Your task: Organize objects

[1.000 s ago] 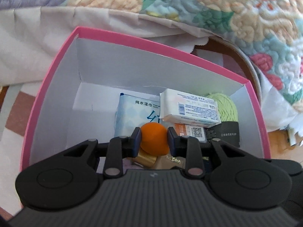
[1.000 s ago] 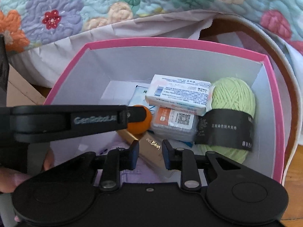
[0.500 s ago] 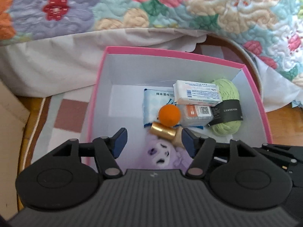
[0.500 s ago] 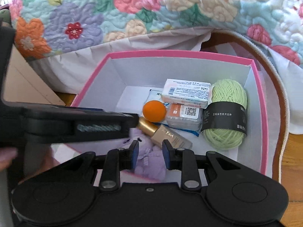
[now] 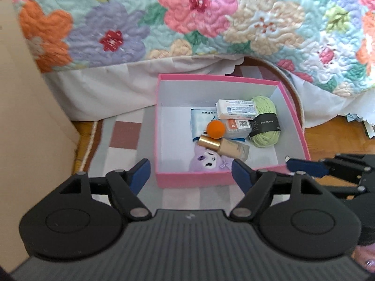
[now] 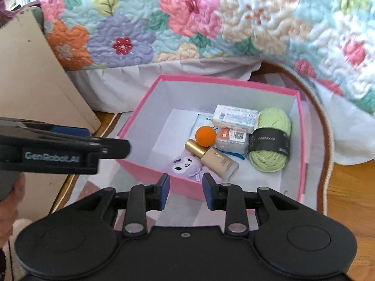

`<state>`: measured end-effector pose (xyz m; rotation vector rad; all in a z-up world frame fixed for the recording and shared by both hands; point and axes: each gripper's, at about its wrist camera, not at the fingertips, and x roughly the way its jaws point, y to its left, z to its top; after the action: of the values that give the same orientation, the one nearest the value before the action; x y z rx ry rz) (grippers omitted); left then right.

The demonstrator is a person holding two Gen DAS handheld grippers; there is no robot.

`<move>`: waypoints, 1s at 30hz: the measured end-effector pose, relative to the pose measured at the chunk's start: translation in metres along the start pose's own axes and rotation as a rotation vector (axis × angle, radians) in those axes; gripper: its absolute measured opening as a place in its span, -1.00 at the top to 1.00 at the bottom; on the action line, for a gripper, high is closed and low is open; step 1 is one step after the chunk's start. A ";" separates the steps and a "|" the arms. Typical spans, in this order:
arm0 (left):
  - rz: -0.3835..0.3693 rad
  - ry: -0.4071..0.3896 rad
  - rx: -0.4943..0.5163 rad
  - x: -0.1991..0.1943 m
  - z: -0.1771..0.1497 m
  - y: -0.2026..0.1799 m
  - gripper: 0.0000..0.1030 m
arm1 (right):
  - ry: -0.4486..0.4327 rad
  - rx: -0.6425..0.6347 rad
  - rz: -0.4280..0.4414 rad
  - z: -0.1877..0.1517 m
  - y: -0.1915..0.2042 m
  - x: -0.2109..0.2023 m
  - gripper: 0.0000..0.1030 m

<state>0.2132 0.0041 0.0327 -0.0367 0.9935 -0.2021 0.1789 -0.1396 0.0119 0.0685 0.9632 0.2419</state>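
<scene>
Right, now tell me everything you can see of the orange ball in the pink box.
The orange ball is a small plain sphere with a matte, slightly fuzzy-looking surface and no markings. It sits inside the pink box, near the middle of the pile of items. It rests against the gold cap of the foundation bottle in front of it and touches the orange-labelled clear pack beside it, with the blue wipes packet behind and beneath. Nothing grips it.

Left hand-held gripper (image 5: 191, 172) wide apart, right hand-held gripper (image 6: 185, 190) slightly parted, both empty.
</scene>
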 end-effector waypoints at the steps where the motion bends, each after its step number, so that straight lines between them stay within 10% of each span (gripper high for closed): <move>1: 0.002 0.003 0.004 -0.009 -0.002 0.001 -0.55 | -0.006 -0.006 -0.003 -0.001 0.003 -0.008 0.25; 19: -0.022 -0.012 0.023 -0.100 -0.064 0.007 -0.79 | -0.096 -0.006 -0.040 -0.049 0.030 -0.106 -0.60; 30: -0.019 0.003 0.015 -0.111 -0.087 0.007 -0.99 | -0.051 0.062 -0.109 -0.077 0.025 -0.112 -0.75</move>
<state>0.0830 0.0369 0.0768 -0.0323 0.9949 -0.2267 0.0500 -0.1451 0.0619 0.0783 0.9202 0.1100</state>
